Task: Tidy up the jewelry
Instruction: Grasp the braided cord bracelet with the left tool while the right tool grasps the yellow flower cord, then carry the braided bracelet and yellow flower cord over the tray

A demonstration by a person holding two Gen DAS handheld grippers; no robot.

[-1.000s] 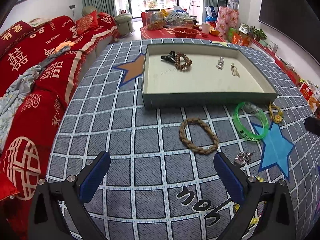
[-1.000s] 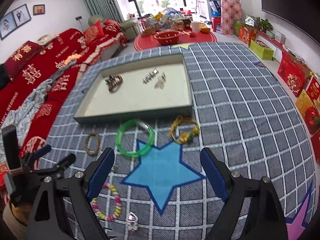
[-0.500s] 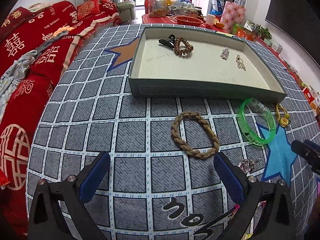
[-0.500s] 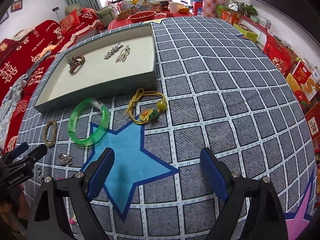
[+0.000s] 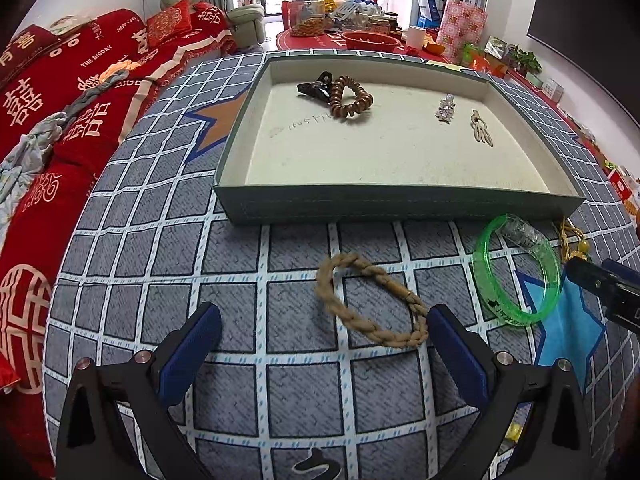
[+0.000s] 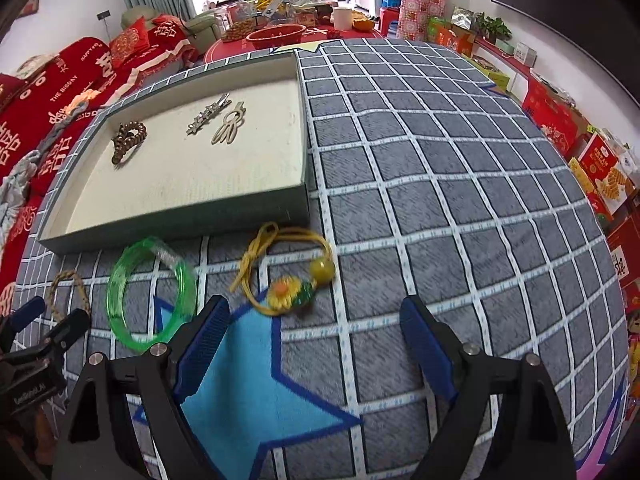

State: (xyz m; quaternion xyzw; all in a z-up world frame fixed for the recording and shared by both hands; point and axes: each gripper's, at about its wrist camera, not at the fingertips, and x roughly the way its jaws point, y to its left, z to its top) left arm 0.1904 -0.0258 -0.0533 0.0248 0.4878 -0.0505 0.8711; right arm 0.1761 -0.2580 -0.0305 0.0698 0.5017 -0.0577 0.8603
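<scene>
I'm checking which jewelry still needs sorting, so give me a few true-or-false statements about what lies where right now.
1. The green bangle lies inside the tray. False: it lies on the cloth just outside the tray's near wall.
2. The braided bracelet is on the cloth outside the tray. True.
3. The right hand-held gripper is shut on the yellow flower cord. False: its jaws are open and empty.
4. Two hair clips lie side by side in the tray. True.

Each hand-held gripper [image 5: 324, 338] [image 6: 314, 334] has black arms, ribbed blue pads, silver screws, perhaps white lettering.
</scene>
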